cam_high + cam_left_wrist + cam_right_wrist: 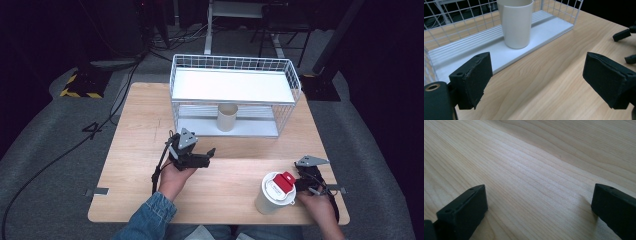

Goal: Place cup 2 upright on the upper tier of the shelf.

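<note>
Your left gripper [200,159] sits near the middle of the wooden table [140,130], held in your left hand [175,175] with a denim sleeve [150,215] behind it; its jaws stand wide apart with nothing between them. In the left gripper view those jaws point at the beige cup [516,22], which stands upright some way ahead, not touching them.

Your right gripper [306,181] rests at the table's near right edge in your right hand [317,202]. In the right gripper view its jaws are spread wide over bare wood grain and hold nothing. Just to its left stands a white lidded cup [272,195] with a red flap on its lid; you cannot tell from the high view whether the gripper touches it.

Count two grippers, two cups and one white wire rack [235,95]. The rack has two levels: a bare white upper shelf and a lower shelf bearing the beige cup near its middle. It stands at the table's far side, well apart from both grippers.

The table sits on grey carpet [50,150]. Black cables [60,155] trail across the floor to the left, a yellow-and-black striped base [80,87] stands at the far left, and the room beyond is dark.
</note>
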Action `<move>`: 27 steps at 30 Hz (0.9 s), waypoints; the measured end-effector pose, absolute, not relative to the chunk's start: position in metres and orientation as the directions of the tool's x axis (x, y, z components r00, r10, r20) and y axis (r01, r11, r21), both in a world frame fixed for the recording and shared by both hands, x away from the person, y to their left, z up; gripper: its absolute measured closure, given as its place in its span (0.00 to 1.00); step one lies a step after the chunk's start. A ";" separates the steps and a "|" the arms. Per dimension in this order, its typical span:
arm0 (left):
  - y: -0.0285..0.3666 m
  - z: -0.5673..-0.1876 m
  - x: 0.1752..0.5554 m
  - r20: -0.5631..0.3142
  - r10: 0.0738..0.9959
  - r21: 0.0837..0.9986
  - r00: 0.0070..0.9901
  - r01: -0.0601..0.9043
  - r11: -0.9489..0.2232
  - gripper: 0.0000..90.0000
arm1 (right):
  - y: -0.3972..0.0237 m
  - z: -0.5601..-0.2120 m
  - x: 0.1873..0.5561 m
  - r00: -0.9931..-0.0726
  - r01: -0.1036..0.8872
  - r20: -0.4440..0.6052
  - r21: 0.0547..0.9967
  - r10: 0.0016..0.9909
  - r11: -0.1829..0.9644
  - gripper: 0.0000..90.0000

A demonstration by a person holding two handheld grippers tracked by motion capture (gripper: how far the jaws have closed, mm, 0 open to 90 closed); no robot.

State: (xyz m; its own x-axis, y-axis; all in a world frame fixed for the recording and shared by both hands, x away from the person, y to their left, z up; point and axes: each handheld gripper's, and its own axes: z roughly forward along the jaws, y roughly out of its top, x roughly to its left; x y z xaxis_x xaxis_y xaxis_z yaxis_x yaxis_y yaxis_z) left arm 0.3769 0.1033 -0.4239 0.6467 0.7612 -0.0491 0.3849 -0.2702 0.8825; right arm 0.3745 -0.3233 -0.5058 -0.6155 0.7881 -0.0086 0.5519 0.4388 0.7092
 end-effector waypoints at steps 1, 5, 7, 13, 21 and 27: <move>0.107 -0.424 0.373 -0.043 0.760 0.883 0.648 0.380 -0.275 0.11 | -0.323 -0.506 0.375 -0.615 0.552 -0.008 0.709 0.788 0.439 0.01; 0.118 -0.425 0.360 -0.021 0.764 0.878 0.645 0.377 -0.294 0.10 | -0.323 -0.506 0.375 -0.615 0.552 -0.010 0.709 0.789 0.439 0.01; 0.125 -0.427 0.355 -0.021 0.765 0.876 0.644 0.381 -0.296 0.10 | -0.324 -0.506 0.374 -0.616 0.551 -0.008 0.710 0.788 0.438 0.01; 0.141 -0.433 0.347 -0.029 0.767 0.843 0.641 0.428 -0.326 0.10 | -0.329 -0.506 0.372 -0.630 0.544 -0.004 0.711 0.777 0.445 0.01; 0.168 -0.452 0.337 -0.021 0.792 0.806 0.611 0.479 -0.348 0.11 | -0.332 -0.506 0.371 -0.628 0.547 0.002 0.712 0.778 0.440 0.01; 0.184 -0.473 0.343 -0.035 0.824 0.749 0.565 0.561 -0.353 0.15 | -0.334 -0.505 0.370 -0.623 0.550 0.003 0.713 0.782 0.435 0.06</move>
State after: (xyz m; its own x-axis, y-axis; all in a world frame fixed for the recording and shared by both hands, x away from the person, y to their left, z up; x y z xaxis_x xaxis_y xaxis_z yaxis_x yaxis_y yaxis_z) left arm 0.3428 0.1837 -0.4728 0.5650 0.8243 -0.0350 0.5610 -0.3526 0.7490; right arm 0.3696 -0.3343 -0.5045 -0.6227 0.7825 0.0028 0.5496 0.4347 0.7134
